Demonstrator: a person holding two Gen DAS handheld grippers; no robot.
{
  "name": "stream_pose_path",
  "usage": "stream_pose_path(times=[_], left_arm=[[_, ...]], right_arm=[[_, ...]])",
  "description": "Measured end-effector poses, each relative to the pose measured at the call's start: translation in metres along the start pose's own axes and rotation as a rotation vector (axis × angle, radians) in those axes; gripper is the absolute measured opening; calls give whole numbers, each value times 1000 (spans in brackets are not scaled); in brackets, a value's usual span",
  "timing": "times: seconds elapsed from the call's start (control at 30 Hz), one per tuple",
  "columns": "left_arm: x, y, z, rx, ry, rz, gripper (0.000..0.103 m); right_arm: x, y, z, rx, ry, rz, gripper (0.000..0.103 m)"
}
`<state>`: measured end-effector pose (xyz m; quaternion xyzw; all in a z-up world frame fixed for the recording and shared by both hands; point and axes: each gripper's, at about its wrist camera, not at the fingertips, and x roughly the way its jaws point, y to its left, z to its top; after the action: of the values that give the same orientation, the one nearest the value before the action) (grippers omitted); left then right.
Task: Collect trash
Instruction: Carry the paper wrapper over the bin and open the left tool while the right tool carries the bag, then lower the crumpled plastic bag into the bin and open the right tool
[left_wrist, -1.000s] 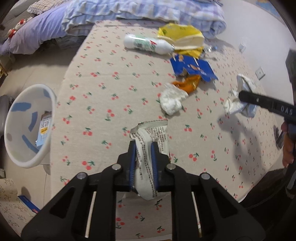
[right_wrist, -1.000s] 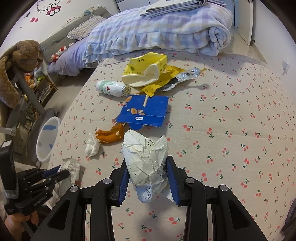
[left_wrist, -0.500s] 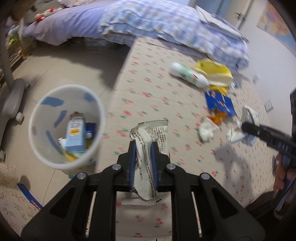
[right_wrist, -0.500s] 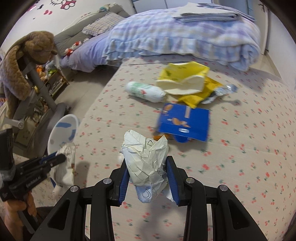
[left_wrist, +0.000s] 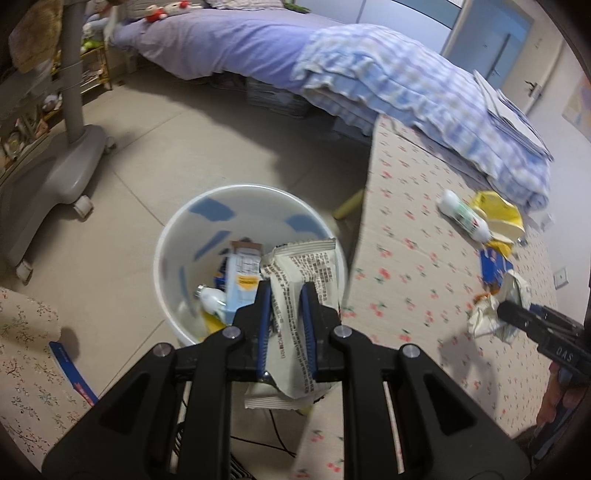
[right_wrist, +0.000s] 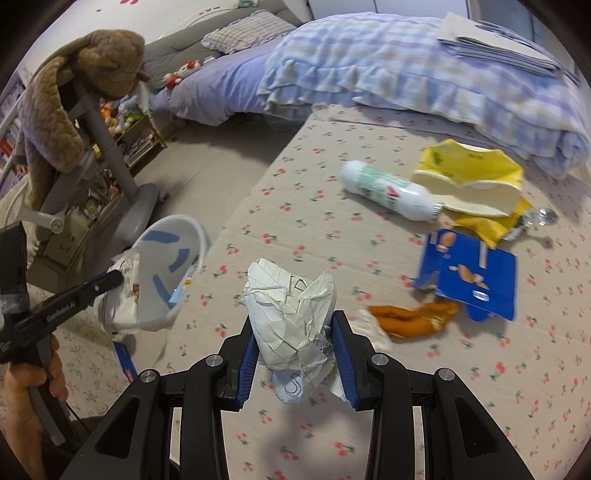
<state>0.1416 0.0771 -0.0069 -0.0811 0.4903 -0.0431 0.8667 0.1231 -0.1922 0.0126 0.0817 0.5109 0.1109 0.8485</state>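
Observation:
My left gripper (left_wrist: 284, 295) is shut on a white printed snack wrapper (left_wrist: 303, 273) and holds it above the open white trash bin (left_wrist: 173, 236) on the floor. The bin holds a blue carton (left_wrist: 242, 280) and other trash. My right gripper (right_wrist: 293, 328) is shut on a crumpled white paper ball (right_wrist: 291, 317) above the cherry-print table (right_wrist: 295, 192). The left gripper (right_wrist: 107, 280) with its wrapper (right_wrist: 118, 299) and the bin (right_wrist: 173, 258) show at the left of the right wrist view. The right gripper (left_wrist: 513, 314) shows at the right of the left wrist view.
On the table lie a white bottle (right_wrist: 388, 192), a yellow bag (right_wrist: 472, 181), a blue flattened box (right_wrist: 469, 273), an orange wrapper (right_wrist: 410, 317) and a white tissue (right_wrist: 373, 328). A grey wheeled stand (left_wrist: 48, 173) stands left of the bin. A bed with blankets (left_wrist: 388, 77) is behind.
My left gripper swung left off the table with the wrapper and now hangs over the bin. My right gripper moved left over the table, still holding the paper ball.

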Motion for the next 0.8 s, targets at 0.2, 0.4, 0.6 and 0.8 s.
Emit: stream_pose_path(times=[0.2, 0.4, 0.6, 0.8], left_arm=[[4, 21, 9, -26, -20, 29, 30], [5, 44, 9, -89, 14, 80, 70], [10, 61, 3, -98, 80, 184, 83], [9, 68, -1, -61, 74, 239, 92]], right_arm=[[16, 25, 9, -28, 4, 24, 39], [35, 49, 17, -51, 18, 43, 39], [55, 73, 25, -66, 33, 64, 39], [74, 97, 32, -83, 34, 78, 40]])
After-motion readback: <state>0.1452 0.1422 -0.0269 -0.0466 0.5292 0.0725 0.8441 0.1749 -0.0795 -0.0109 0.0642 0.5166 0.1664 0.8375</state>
